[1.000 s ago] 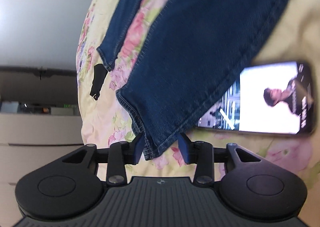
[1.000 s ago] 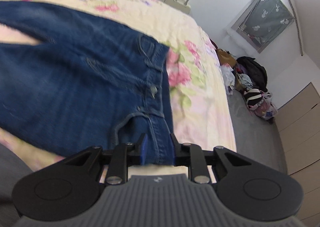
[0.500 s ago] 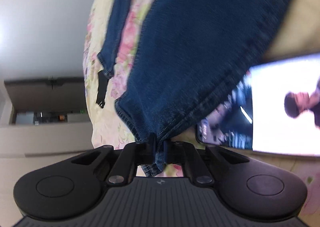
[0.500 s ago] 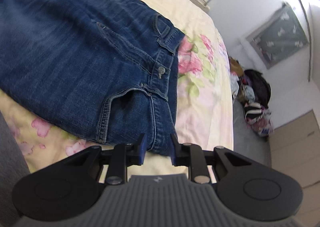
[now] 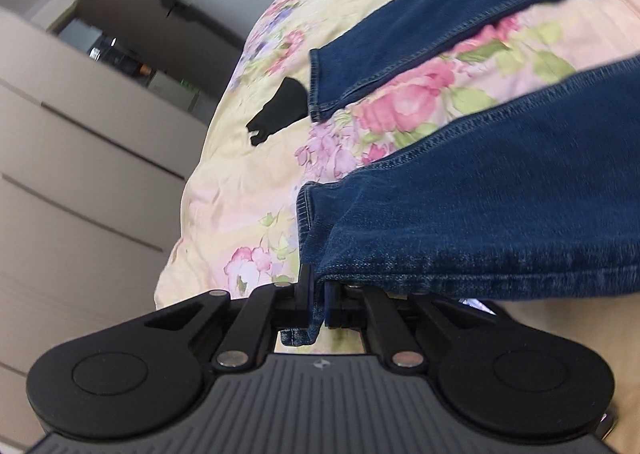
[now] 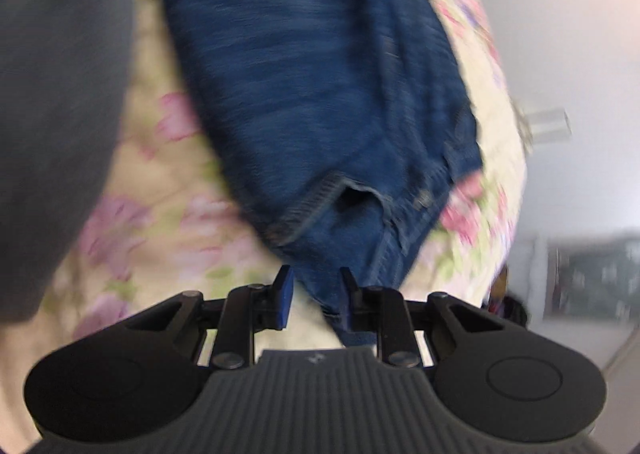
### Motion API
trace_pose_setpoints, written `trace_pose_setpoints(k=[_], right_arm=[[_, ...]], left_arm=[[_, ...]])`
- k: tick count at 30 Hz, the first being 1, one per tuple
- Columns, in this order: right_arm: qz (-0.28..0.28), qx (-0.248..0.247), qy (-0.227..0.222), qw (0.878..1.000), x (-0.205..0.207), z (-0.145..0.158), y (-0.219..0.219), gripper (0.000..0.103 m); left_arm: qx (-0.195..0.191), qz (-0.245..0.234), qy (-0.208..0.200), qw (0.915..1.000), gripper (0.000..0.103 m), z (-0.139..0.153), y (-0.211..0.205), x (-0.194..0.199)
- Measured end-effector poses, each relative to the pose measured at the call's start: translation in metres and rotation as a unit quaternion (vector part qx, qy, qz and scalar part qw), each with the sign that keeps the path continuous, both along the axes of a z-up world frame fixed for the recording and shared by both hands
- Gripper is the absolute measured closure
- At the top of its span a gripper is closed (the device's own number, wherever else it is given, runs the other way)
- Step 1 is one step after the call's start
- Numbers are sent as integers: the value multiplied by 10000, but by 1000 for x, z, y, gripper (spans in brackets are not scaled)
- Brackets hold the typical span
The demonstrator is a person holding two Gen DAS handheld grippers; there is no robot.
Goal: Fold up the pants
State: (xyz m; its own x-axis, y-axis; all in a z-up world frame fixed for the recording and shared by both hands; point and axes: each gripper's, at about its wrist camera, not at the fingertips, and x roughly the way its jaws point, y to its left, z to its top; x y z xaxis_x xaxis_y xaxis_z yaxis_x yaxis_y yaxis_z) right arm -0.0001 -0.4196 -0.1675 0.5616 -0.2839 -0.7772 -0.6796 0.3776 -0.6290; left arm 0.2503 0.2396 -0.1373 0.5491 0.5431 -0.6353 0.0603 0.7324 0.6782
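Closed since the earlier frame, the left gripper (image 5: 318, 304) is clamped on a hem of the jeans (image 5: 500, 213), now lifted off the floral bedspread (image 5: 240, 181). Waistband denim is gripped by the right gripper (image 6: 314, 296). No writing is legible. Beyond the bedspread, drawers (image 5: 80, 173) are seen.

The left claw (image 5: 318, 304) points downward with its jaws pinched nearly together on a denim hem (image 5: 308, 318), while the right claw (image 6: 316, 294) tilts downward too, its jaws narrowly parted around a fold of waistband (image 6: 340, 294) that sits against its right finger.
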Motion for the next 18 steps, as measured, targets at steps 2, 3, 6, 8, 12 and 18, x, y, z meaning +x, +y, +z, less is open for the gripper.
trace_pose_setpoints(k=[2,3,6,8,12,18], right_arm=[[696,-421,104,9966,-13,-13,1,85],[854,-437,134,9953,-15,-16,0,85],[962,-362,92,9947,-15,-18,-7,85],[1027,-294,126,9942,-16,-21,-14,84],[1197,-294,197,9922,-5,-26,-24,81],[1401,-350,439,9885,11,-37,-29,82]], left_arm=[[-161,259,-44,9995,99,5,2,3],[-212,365,-74,9991,99,7,3,4],[-318,560,-153,9978,99,10,2,6],[-336,636,-169,9973,99,9,0,9],[-343,717,-226,9966,99,13,-3,12],[-423,916,-255,9946,99,13,-1,17]])
